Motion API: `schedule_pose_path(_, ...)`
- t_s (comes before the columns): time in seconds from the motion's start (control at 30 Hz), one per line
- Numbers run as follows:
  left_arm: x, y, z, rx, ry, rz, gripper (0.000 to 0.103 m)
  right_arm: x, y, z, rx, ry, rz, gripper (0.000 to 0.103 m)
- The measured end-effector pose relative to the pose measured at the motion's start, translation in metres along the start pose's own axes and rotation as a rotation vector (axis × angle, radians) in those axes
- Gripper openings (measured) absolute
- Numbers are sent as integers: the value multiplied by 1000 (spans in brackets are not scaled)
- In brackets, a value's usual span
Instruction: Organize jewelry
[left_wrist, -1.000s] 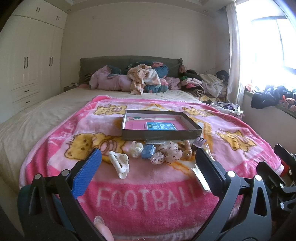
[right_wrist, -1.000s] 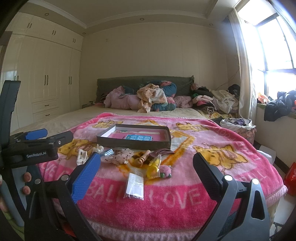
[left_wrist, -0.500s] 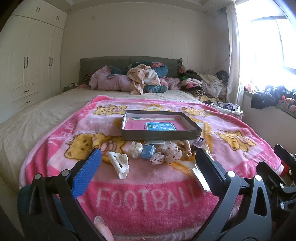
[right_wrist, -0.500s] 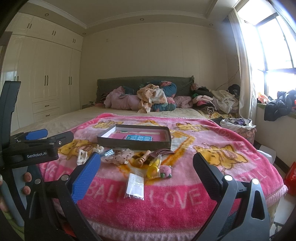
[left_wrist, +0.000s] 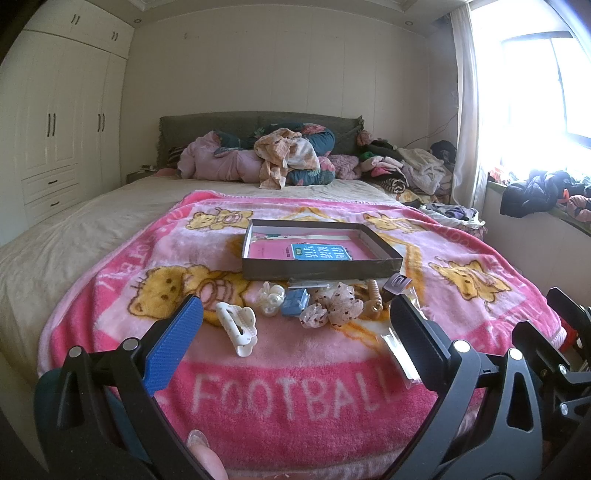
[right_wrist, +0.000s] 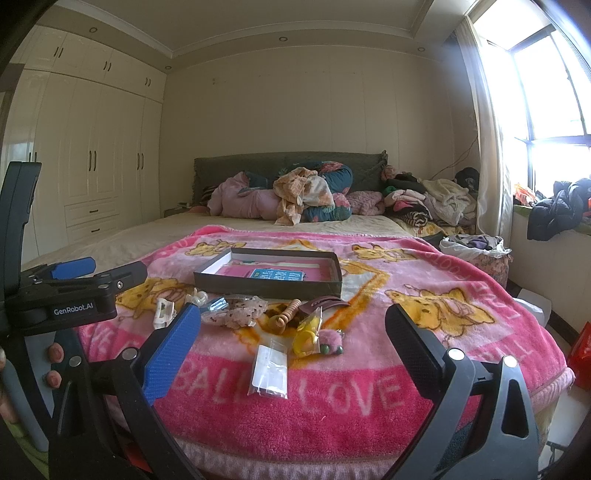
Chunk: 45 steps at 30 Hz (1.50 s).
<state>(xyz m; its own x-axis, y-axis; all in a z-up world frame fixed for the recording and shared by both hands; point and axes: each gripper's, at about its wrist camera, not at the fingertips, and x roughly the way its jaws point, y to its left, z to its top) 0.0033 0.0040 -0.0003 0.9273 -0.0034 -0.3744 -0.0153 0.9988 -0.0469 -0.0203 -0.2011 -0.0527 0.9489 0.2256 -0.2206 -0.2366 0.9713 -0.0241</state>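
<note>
Both grippers, left (left_wrist: 291, 334) and right (right_wrist: 291, 334), wide open, holding nothing, short of the pile. Suggest nearest item first: come down over the white clip (left_wrist: 237, 326), lower-centre, pinch across its body, drop in box (left_wrist: 321, 271), mid-frame. Clip: glossy plastic, likely slippery.

Fluffy fleece blanket (left_wrist: 295, 398); matt cardboard box (left_wrist: 321, 268); glossy plastic clip (left_wrist: 238, 326).

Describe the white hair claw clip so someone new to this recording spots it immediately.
On the pink blanket, find the shallow dark box. A row of small accessories lies just in front of it. The white claw clip is at that row's left end, the only long, toothed, plain white piece.
</note>
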Motion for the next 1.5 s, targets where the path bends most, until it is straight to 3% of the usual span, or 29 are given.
schedule_pose_path(0.6,6,8,0,-11,11,11,93,13,6,-3,-3,33,15,97)
schedule_pose_path(1.0,22,31,-8,-57,61,71,93,36,21,-5,-32,72,60,97)
schedule_pose_path(1.33,50,62,-12,-95,133,108,93,89,34,-24,-51,208,108,97)
schedule_pose_path(1.5,72,75,-18,-140,204,46,93,111,39,-38,-69,266,107,97)
